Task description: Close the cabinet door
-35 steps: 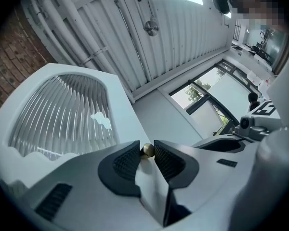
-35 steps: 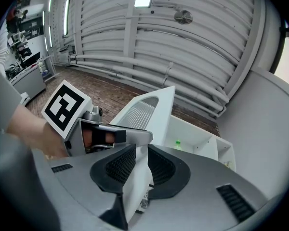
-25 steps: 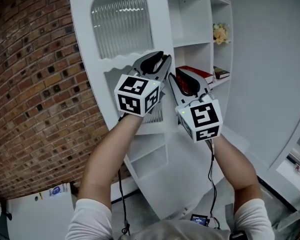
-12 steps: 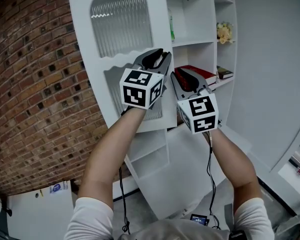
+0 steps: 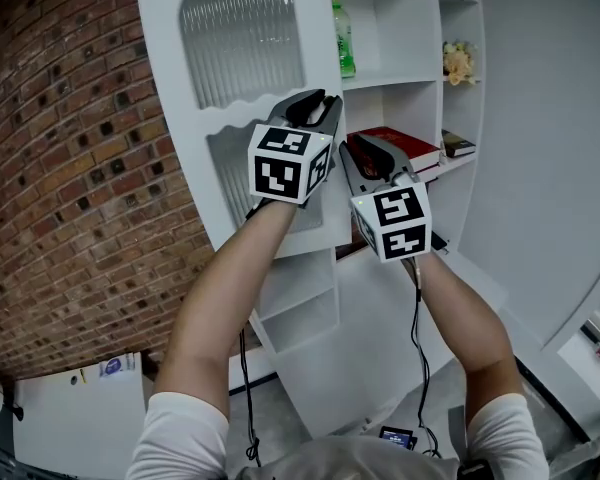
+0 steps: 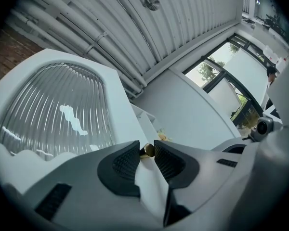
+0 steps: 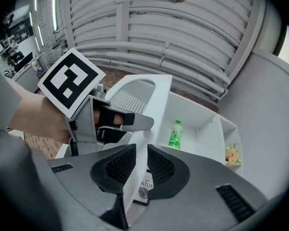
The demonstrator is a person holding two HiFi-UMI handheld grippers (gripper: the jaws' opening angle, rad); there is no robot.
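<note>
Fingers (image 6: 120,165) of my left gripper (image 5: 318,103) are clamped on the small brass knob (image 6: 147,150), which sits right between the pads by the free edge of the cabinet door (image 5: 230,123). The fingers (image 7: 118,165) of my right gripper (image 5: 370,150) stand a narrow gap apart with that same white edge running between them, and to me they look pinched on it, just below and to the right of the left gripper in the head view. The door fills the upper left and middle of the head view, its ribbed glass arch (image 5: 242,38) at the top and its free edge just left of the cabinet (image 5: 405,13) and its open shelves. What has just changed is how much the door covers. A second ago its edge hid the top shelf entirely, half a second ago only a sliver of green showed, and now the whole green bottle (image 5: 343,38) stands clear of it at the upper middle of the frame. The flowers (image 5: 460,63) and the red book (image 5: 400,146) have slid a little to the right as well. My two marker cubes have drawn closer together and the left one sits higher, while neither grip has altered. I take this to mean the door is swinging back toward its frame, though I judge it still stands off the cabinet front, so the closing is under way but not finished.
</note>
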